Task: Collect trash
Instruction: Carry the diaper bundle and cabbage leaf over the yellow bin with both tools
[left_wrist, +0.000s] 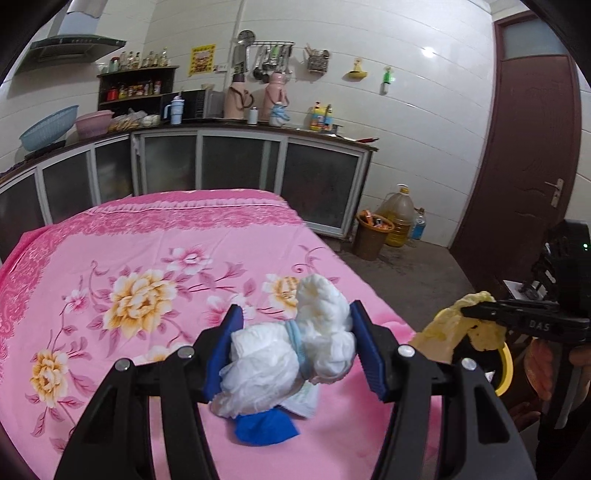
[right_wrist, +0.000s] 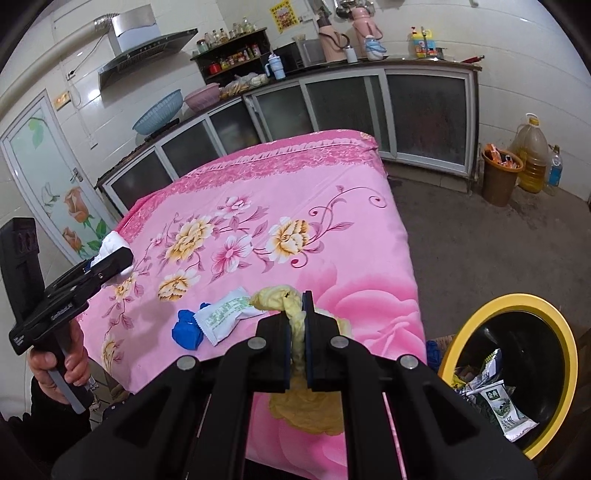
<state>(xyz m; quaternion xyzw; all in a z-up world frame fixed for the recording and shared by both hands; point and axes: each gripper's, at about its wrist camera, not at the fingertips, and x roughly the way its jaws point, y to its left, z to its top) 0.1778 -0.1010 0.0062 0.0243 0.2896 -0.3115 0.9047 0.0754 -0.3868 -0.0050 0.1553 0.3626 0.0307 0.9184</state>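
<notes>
My left gripper (left_wrist: 295, 332) is shut on a crumpled white tissue wad (left_wrist: 295, 347) and holds it above the pink flowered tablecloth (left_wrist: 147, 258). It also shows in the right wrist view (right_wrist: 118, 258) with the white wad (right_wrist: 110, 243). Below it lie a blue crumpled scrap (left_wrist: 266, 428) (right_wrist: 188, 332) and a white snack wrapper (right_wrist: 229, 314). My right gripper (right_wrist: 297, 299) is shut on a yellow crumpled rag (right_wrist: 291, 332), near the table's right edge. A yellow-rimmed black trash bin (right_wrist: 480, 310) with wrappers inside stands on the floor to the right.
Kitchen cabinets (left_wrist: 243, 158) line the far wall. A brown bucket (right_wrist: 498, 177), a big oil jug (right_wrist: 532, 155) and a water bottle (right_wrist: 554, 166) stand on the floor. A brown door (left_wrist: 528, 147) is at the right.
</notes>
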